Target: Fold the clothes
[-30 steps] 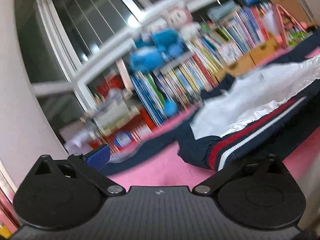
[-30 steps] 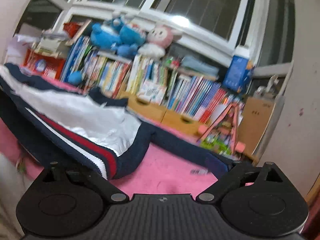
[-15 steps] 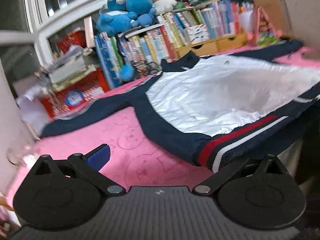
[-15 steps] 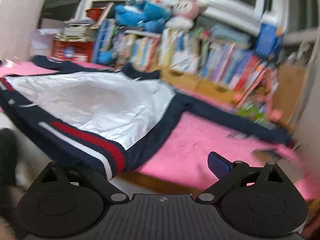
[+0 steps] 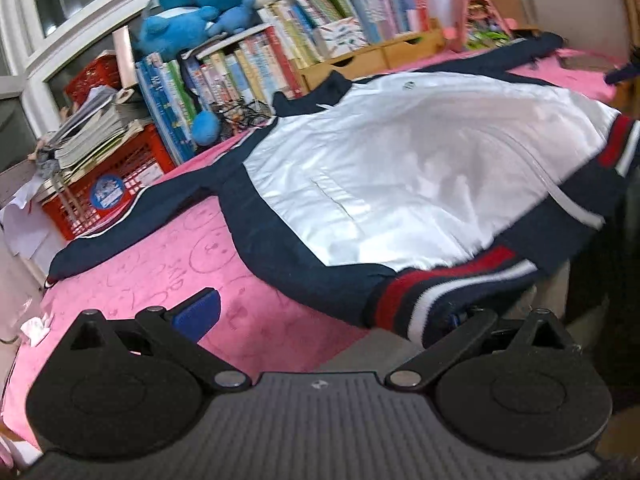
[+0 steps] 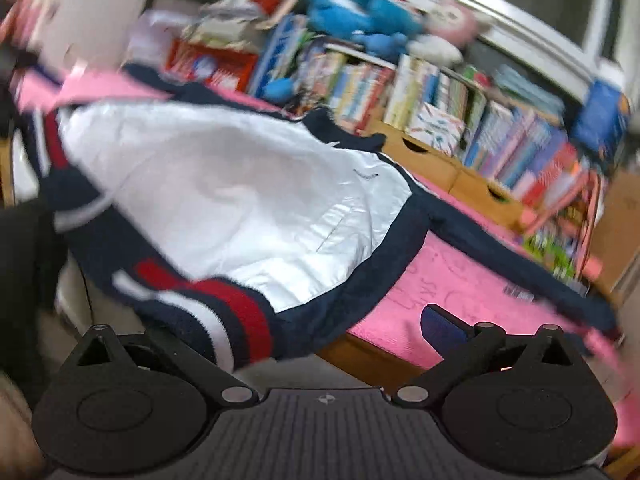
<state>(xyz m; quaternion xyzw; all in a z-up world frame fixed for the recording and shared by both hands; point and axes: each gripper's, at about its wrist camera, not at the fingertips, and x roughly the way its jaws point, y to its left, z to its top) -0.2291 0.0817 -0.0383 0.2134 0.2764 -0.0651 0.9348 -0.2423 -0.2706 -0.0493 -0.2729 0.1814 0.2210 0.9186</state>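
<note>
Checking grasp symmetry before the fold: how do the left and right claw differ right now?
Exposed pad: left claw shows its left pad over the pink cover; right claw shows its right pad. Hidden finger: the striped hem covers left claw's right finger, right claw's left. Shared: both open at a corner of the jacket.

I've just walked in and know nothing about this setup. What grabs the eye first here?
A navy and white jacket with a red-striped hem lies spread open across a pink tabletop, sleeves stretched out to both sides. Behind it runs a crowded row of books with blue plush toys on top. An open gripper sits at the near edge.
</note>
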